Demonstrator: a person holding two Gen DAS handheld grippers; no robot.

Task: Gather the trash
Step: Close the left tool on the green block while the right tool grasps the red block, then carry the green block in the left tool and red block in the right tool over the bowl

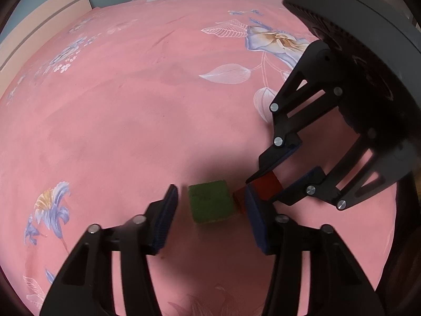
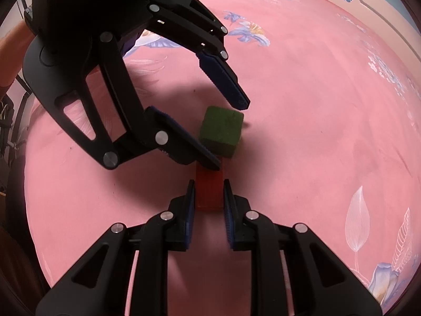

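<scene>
On pink bedding (open around), right fingers (image 2: 209, 197) pinch red block (image 2: 209, 192); left fingers (image 1: 210, 205) straddle green cube (image 1: 210, 201).

Two blocks (image 2: 221, 134) side by side, touching, on the bedspread (image 2: 315, 131), each between a hand-held gripper's fingers.

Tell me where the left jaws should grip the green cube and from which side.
Grip the green cube across its two upright side faces, coming from above. It sits flat on the pink bedsheet, top face clear; the left gripper already straddles it, and the red block touches one side.
</scene>
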